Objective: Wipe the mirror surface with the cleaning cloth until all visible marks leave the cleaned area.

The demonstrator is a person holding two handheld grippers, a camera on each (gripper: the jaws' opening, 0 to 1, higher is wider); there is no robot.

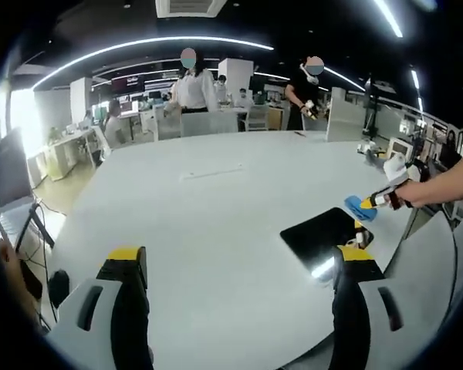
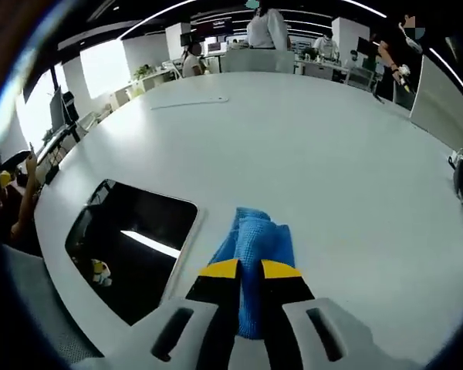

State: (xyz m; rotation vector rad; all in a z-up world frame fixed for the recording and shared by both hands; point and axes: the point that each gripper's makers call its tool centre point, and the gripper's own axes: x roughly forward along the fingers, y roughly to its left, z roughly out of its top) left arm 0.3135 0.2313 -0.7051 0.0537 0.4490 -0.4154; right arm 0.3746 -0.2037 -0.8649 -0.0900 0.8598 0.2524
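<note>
R claw [image 2: 249, 267] is clenched on the blue cleaning cloth [image 2: 251, 247], jaws nearly together w/ the cloth bunched between and sticking out fwd. Cloth hangs just beside the mirror [image 2: 131, 247], off its right edge in the right gripper view, not yet over the glass as far as I can tell. Mirror lies flat on the white worktop [image 2: 332, 154], dark, reflecting a ceiling light strip. Marks on it: can't make any out at this res.

L claw [image 1: 239, 266] is released, jaws wide apart, nothing between them, hovering over the worktop [image 1: 201, 216] near the mirror [image 1: 328, 235]. In the left gripper view the R claw [image 1: 370, 202] comes in from the right w/ the cloth [image 1: 360, 206], held just past the mirror's far corner.

Step in hand, imo: bring cloth onto the glass and start wiping.
- Lower so the cloth lands flat, not the jaw tips. Hard tips on glass = scratch risk.
- Overlapping straight passes, edge to edge, light even pressure.
- Mirror looks loose on a smooth top, so may slide; L claw could pin a corner or edge.
- Keep grip tight; cloth is bunched and could drag out.
- Keep mirror + cloth in frame throughout.
</note>
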